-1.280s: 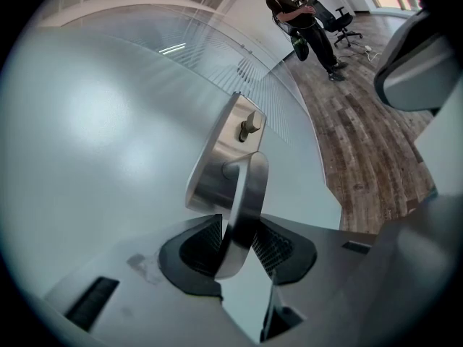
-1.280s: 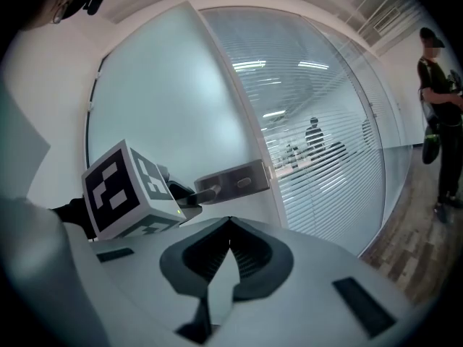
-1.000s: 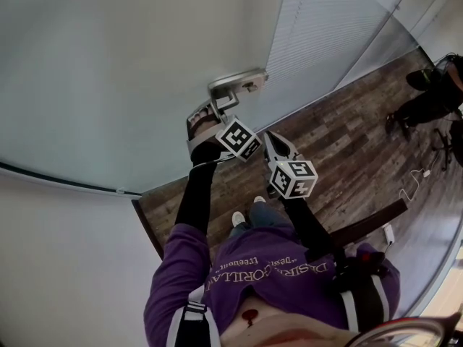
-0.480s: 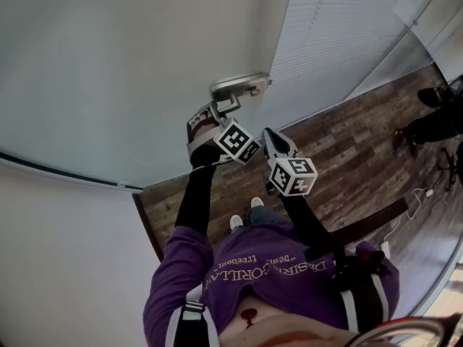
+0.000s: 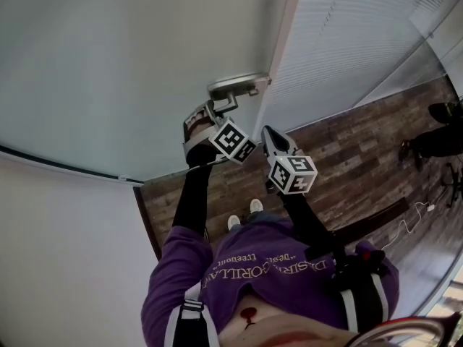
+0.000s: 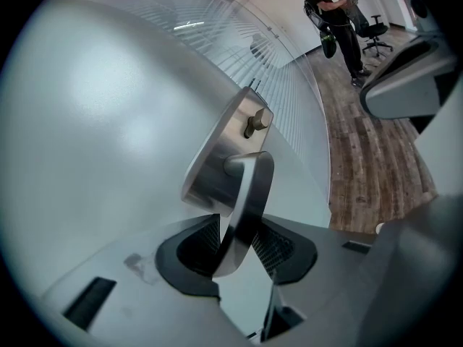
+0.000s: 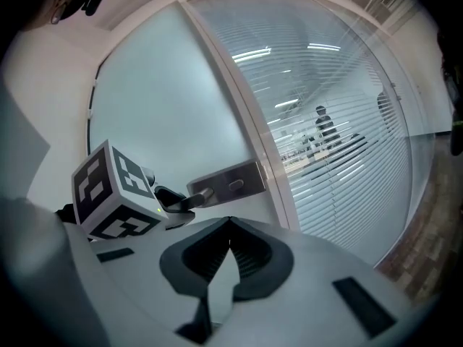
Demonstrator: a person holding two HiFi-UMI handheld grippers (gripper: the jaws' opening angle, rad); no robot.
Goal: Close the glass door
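1. Furthest left in the head view, a white wall (image 5: 51, 266) stands below the frosted door (image 5: 108, 63).
2. The door fills the upper left. Its right edge runs along a pale post (image 5: 286, 27); whether any gap is left there cannot be told.
3. A steel plate (image 5: 235, 85) sits on the door near that edge. It carries the lever (image 6: 244, 208) and a small knob (image 6: 257, 121) above it.
4. The left gripper (image 6: 239, 241) is at the lever, its jaws set narrow and closed on it, with one pad against each flat side. The lever's rounded end hangs down between the pads. The arm behind the gripper wears a black sleeve (image 5: 192, 194).
5. The right gripper (image 7: 230, 226) is just to the right of the left one and clear of the door. Its jaws are together at the tips with nothing between them. It points toward the plate, and its own view shows the left gripper's marker cube (image 7: 108, 194) beside the lever.
6. Right of the post is a glass panel with blinds (image 5: 347, 42), and a plank floor (image 5: 340, 143) lies below it.
7. At the far right edge a dark-clothed person (image 5: 441, 129) is on that floor, well apart from the door.
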